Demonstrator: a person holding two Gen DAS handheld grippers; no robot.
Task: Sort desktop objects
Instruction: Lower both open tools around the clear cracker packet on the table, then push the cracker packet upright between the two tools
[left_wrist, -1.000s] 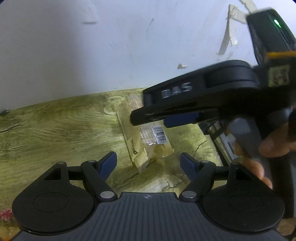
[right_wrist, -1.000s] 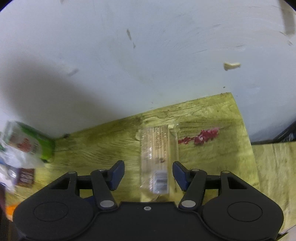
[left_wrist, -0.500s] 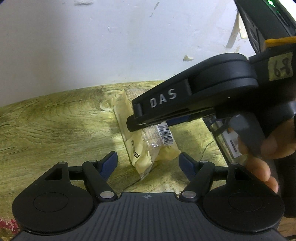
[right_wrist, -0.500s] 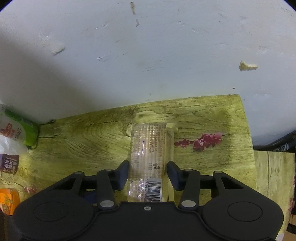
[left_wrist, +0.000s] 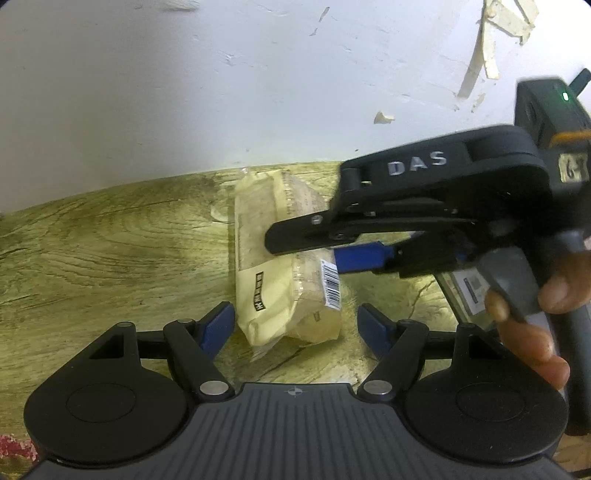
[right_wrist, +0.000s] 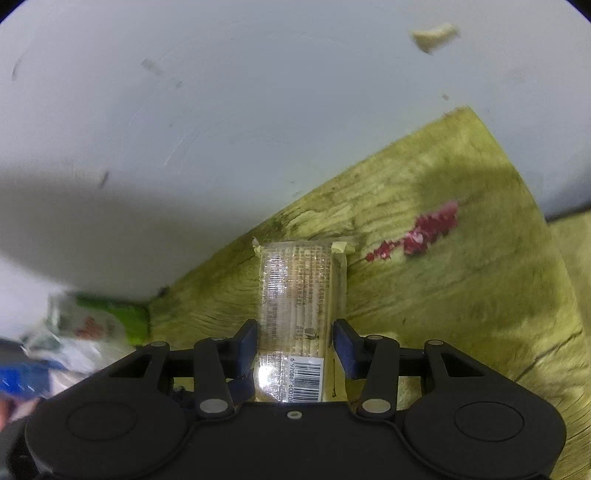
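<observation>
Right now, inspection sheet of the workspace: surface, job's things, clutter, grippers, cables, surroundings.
Surface: yellow-green wood-grain table, red stain.
Job's things: clear wrapped packet with barcode, lying flat.
Clutter: green-and-white packets at the table's left end, blurred.
Grippers: right gripper shut on the packet; left gripper open, empty, near the packet's end.
Cables: nothing seen.
Surroundings: white wall, peeling paint flakes.

White wall (left_wrist: 184, 92) behind, scuffed, with paint peeling (left_wrist: 476, 66) at upper right. Yellow-green wood-grain tabletop (left_wrist: 92, 240) meets it; red flower print (right_wrist: 424, 232) on the surface. Broad shadow on the wall.
</observation>
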